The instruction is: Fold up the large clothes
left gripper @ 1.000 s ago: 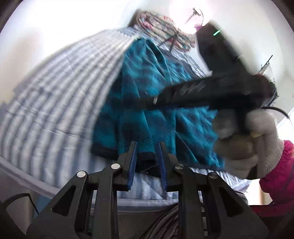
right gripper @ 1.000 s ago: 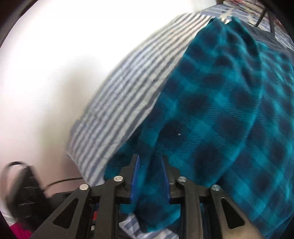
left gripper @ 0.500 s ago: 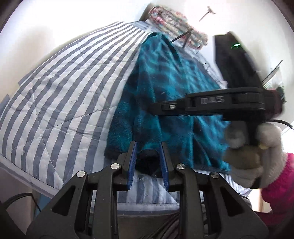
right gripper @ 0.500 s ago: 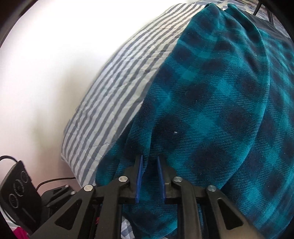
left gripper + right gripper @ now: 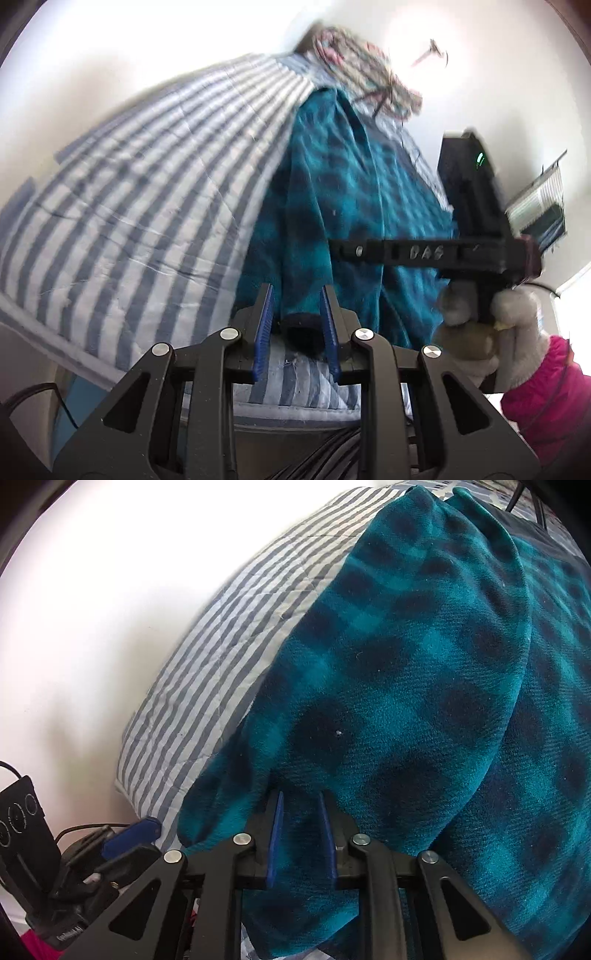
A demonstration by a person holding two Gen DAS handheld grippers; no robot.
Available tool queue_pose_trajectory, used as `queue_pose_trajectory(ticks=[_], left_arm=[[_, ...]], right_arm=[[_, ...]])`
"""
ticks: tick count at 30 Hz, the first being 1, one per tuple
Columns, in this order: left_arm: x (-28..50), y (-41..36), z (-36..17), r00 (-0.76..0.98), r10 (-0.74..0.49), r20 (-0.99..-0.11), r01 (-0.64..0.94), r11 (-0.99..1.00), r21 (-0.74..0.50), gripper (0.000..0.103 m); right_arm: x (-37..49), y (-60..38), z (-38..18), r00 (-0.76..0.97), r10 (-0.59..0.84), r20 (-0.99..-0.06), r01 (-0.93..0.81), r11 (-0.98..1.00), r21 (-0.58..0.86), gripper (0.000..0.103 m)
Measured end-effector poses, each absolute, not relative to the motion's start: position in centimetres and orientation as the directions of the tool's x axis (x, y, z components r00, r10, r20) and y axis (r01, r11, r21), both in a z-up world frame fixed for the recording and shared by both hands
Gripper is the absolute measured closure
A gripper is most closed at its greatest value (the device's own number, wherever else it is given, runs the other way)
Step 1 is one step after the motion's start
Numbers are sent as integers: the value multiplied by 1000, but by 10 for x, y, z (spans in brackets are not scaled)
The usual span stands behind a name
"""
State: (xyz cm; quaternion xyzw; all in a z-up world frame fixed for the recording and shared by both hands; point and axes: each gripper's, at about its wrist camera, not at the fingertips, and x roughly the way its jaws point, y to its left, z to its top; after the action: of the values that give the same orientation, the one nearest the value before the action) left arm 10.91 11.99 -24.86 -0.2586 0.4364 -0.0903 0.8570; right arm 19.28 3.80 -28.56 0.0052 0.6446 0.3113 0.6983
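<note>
Since before, left gripper [image 5: 295, 325] slid along the striped quilted bed's [image 5: 129, 221] near edge, both grippers clamping teal plaid fleece garment [image 5: 406, 701]. Right gripper [image 5: 301, 834] grips bunched fabric; the left's shallow hem bite may slip.

Teal plaid fleece garment [image 5: 406, 686] — spread lengthwise, edges lifted.

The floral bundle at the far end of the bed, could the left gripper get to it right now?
Probably not. The left gripper is closed on the teal fleece's dark cuff at the near edge, and the floral bundle lies beyond the whole garment.
</note>
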Motion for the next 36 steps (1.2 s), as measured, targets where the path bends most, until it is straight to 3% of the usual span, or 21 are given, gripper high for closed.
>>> queue_pose_trajectory(ticks=[6, 7, 8, 13, 18, 19, 20, 22, 30, 31, 33, 34, 36], left_arm=[[133, 83, -259, 557, -279, -782, -22, 936, -350, 81], [133, 79, -259, 565, -256, -784, -15, 948, -319, 93], [132, 76, -258, 570, -232, -788, -14, 956, -292, 99], [118, 93, -248, 622, -172, -764, -84, 955, -283, 99], [110, 104, -252, 612, -225, -758, -76, 937, -340, 97], [107, 107, -249, 618, -232, -751, -85, 930, -357, 88], [104, 111, -248, 620, -244, -746, -91, 922, -377, 69], [96, 125, -244, 646, -259, -718, -115, 896, -428, 45], [123, 140, -273, 567, -343, -749, -168, 842, -513, 44], [125, 138, -276, 563, -344, -751, -167, 843, -511, 47], [126, 130, -277, 570, -328, -753, -154, 858, -490, 65], [129, 126, -279, 555, -345, -757, -137, 860, -492, 84], [131, 120, -277, 554, -353, -754, -124, 861, -494, 92]], right_arm=[[193, 33, -286, -30, 459, -888, -414, 803, 430, 84], [194, 30, -285, -32, 462, -886, -411, 802, 433, 84], [194, 29, -285, -34, 465, -885, -409, 801, 437, 84], [197, 23, -287, -41, 477, -878, -400, 797, 452, 85], [198, 19, -285, -48, 481, -876, -406, 791, 457, 84], [197, 18, -281, -45, 478, -877, -412, 791, 452, 83], [196, 15, -277, -34, 478, -878, -418, 791, 447, 82], [196, 10, -268, -1, 476, -879, -433, 792, 430, 80], [215, -30, -249, 222, 424, -878, -393, 863, 318, 77], [218, -34, -248, 252, 416, -874, -388, 871, 302, 77], [224, -37, -247, 277, 422, -864, -388, 871, 301, 77], [227, -36, -249, 265, 420, -868, -394, 869, 300, 77], [233, -31, -258, 231, 402, -886, -399, 870, 291, 77]])
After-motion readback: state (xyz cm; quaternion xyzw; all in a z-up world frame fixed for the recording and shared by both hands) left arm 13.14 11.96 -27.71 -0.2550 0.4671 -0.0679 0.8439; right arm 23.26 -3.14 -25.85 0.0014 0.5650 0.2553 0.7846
